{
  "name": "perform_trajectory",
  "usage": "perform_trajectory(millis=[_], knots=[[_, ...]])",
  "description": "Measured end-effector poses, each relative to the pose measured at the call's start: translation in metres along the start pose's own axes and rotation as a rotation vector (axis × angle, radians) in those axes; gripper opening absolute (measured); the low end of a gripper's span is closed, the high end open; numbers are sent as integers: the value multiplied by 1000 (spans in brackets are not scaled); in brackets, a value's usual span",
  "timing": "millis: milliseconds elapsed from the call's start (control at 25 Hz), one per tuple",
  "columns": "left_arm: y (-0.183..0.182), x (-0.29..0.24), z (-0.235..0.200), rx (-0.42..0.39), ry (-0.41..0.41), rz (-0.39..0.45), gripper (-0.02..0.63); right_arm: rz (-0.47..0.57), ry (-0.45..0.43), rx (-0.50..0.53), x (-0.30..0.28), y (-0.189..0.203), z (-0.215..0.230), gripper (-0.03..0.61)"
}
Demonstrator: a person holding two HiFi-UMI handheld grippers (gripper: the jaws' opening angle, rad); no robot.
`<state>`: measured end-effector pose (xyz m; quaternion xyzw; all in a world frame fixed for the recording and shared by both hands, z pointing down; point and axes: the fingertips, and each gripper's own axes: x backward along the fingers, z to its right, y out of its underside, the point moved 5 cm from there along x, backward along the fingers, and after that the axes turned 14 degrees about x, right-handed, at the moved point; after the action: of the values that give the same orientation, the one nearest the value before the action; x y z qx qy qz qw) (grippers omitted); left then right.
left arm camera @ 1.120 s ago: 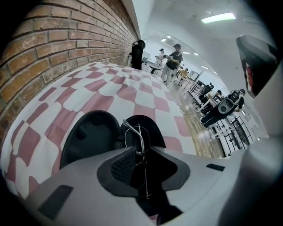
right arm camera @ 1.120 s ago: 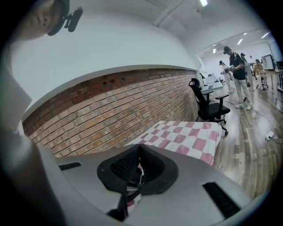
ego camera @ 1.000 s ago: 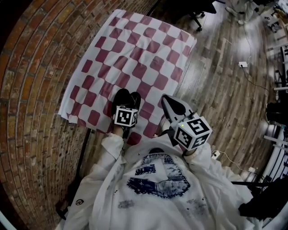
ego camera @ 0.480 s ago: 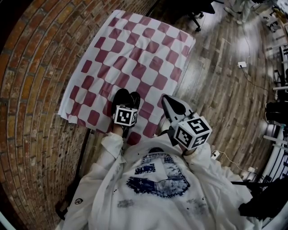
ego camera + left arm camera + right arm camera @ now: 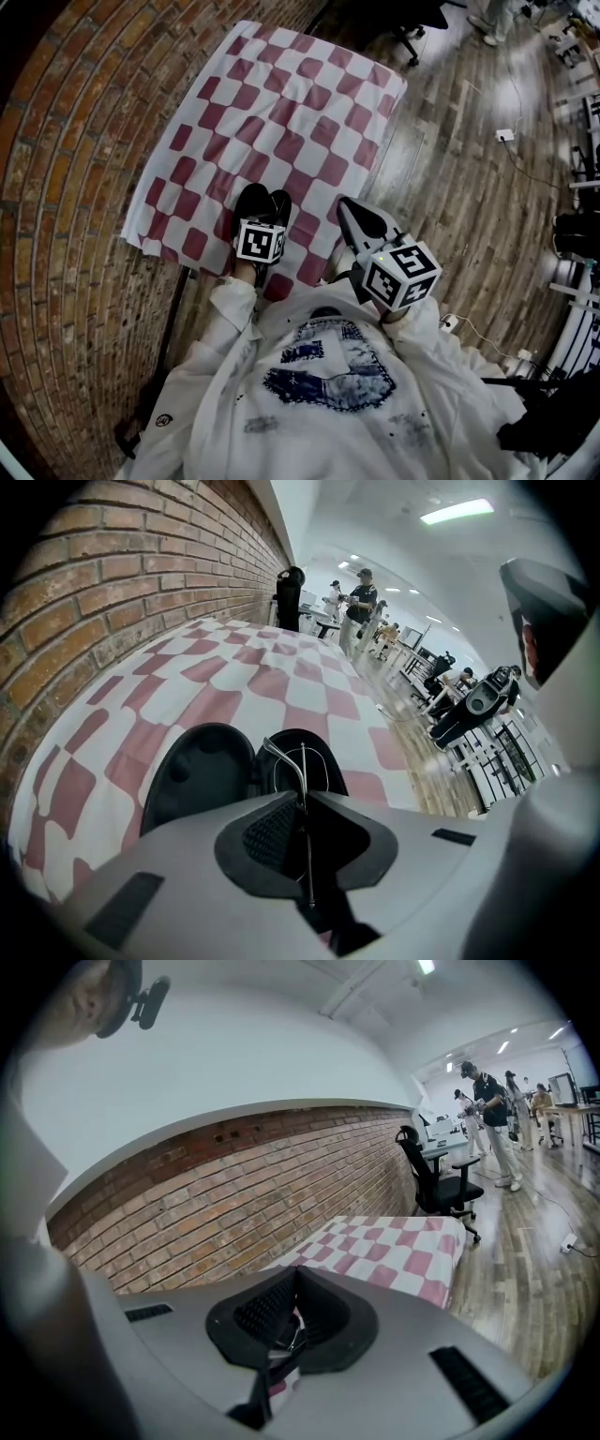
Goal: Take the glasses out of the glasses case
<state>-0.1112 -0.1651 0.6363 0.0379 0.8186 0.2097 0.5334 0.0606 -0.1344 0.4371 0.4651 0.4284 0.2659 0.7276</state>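
Head view: open black case (image 5: pixel 255 204) on near edge of checked cloth (image 5: pixel 281 112). Left gripper (image 5: pixel 263 228) right over case. Right gripper (image 5: pixel 352 214) near, off to side.

Left gripper view: jaws have just been closing, now pinch thin wire frame of glasses (image 5: pixel 302 778). Glasses sit at right one of case's 2 halves; whether lifted clear, unclear. Judged light, springy, easily bent, lenses prone to scratches. Best hold: bridge or rim, gentle squeeze, straight lift.

Right gripper view: jaws together, nothing held, above cloth.
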Motion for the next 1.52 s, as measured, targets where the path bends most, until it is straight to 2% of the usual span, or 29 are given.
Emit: perform_trajectory(millis=[640, 1160, 1520], knots=[[-3, 39, 6, 10, -56, 114, 44, 38, 1, 14, 33, 1, -12, 14], [6, 99, 38, 11, -91, 292, 41, 72, -51, 51, 64, 2, -35, 14], [29, 142, 63, 30, -106, 387, 41, 80, -95, 86, 91, 13, -52, 14]])
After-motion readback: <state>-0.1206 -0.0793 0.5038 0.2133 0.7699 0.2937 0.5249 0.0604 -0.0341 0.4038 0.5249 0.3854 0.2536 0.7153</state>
